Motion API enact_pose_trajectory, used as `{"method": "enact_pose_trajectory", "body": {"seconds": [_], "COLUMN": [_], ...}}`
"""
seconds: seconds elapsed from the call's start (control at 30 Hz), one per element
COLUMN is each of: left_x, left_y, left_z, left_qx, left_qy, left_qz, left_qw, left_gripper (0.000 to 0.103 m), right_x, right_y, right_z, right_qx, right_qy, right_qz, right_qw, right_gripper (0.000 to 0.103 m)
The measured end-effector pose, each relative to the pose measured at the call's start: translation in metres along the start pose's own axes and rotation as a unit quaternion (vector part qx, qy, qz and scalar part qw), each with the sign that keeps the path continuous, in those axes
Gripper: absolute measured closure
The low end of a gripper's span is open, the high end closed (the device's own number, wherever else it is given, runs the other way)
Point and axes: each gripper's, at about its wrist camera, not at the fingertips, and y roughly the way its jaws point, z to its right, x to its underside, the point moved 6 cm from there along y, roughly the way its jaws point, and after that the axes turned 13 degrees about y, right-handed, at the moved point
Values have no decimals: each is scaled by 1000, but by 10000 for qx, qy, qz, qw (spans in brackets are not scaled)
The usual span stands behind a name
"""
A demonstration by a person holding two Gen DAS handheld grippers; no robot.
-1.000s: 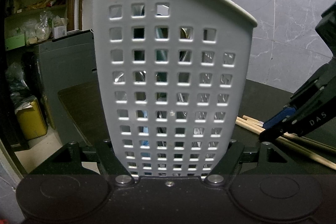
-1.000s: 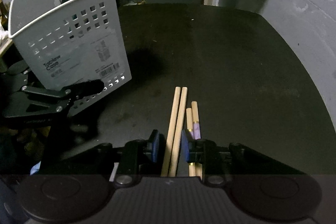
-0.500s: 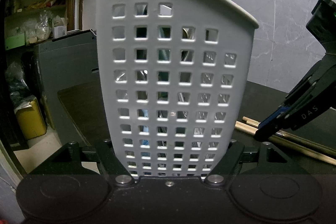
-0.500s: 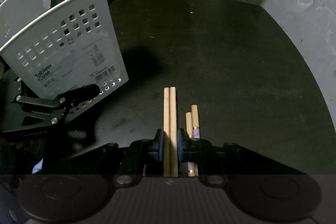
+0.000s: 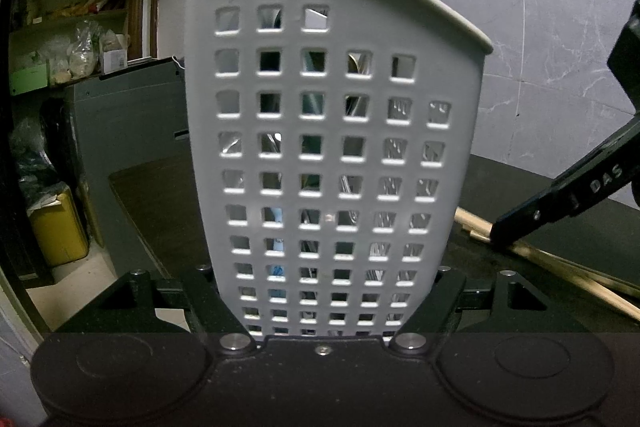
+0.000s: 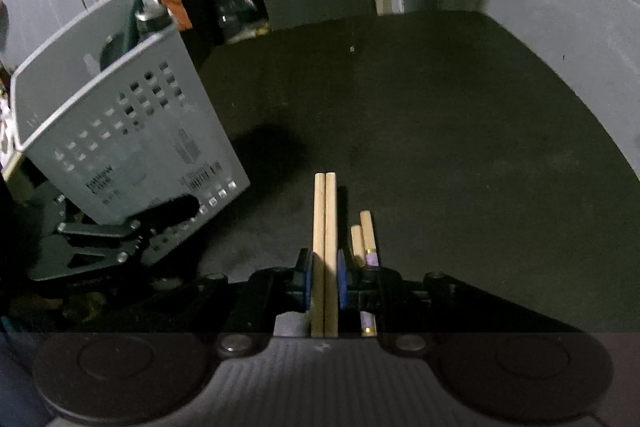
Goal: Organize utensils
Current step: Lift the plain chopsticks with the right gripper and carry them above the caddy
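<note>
Wooden chopsticks pinched flat by right gripper.

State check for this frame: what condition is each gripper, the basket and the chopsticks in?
Left gripper: shut on basket.
Basket: tilted, utensils inside.
Right gripper: shut on plain chopsticks.
Plain chopsticks: side by side, held between the blue pads.
Banded chopsticks: lying on the table, ungripped.

The right gripper has its blue pads pressed against a pair of chopsticks that point toward 12 o'clock. The left gripper brackets a basket's base, apparently clamped, though actual contact is hard to see.
</note>
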Motion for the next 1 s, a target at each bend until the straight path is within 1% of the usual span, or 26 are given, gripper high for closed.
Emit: {"method": "enact_pose_trajectory", "body": {"seconds": [0.23,0.3,0.6,0.7,1.0], "left_x": [-1,-1,-1,-2,-2], "left_y": [-1,-1,-1,-1,-1], "left_z": [2,2,2,2,2], "left_qx": [-5,-7,-5,-6,-6], "left_qy": [24,23,24,22,21], "left_qz": [-12,-15,-17,-17,-17], "left_qw": [10000,10000,10000,10000,10000], "left_gripper": [28,28,28,28,28], "right_x": [1,1,-6,-12,-12], "right_y": [-27,-33,-55,-58,-80], "right_z": [-7,-8,-18,-21,-38], "right_qx": [-588,-687,-1029,-1161,-1534], "right_qy": [131,138,143,125,-2], "right_qz": [702,846,1276,1461,1924], "right_qw": [9957,9940,9864,9823,9693], "right_gripper": [89,89,89,89,89]}}
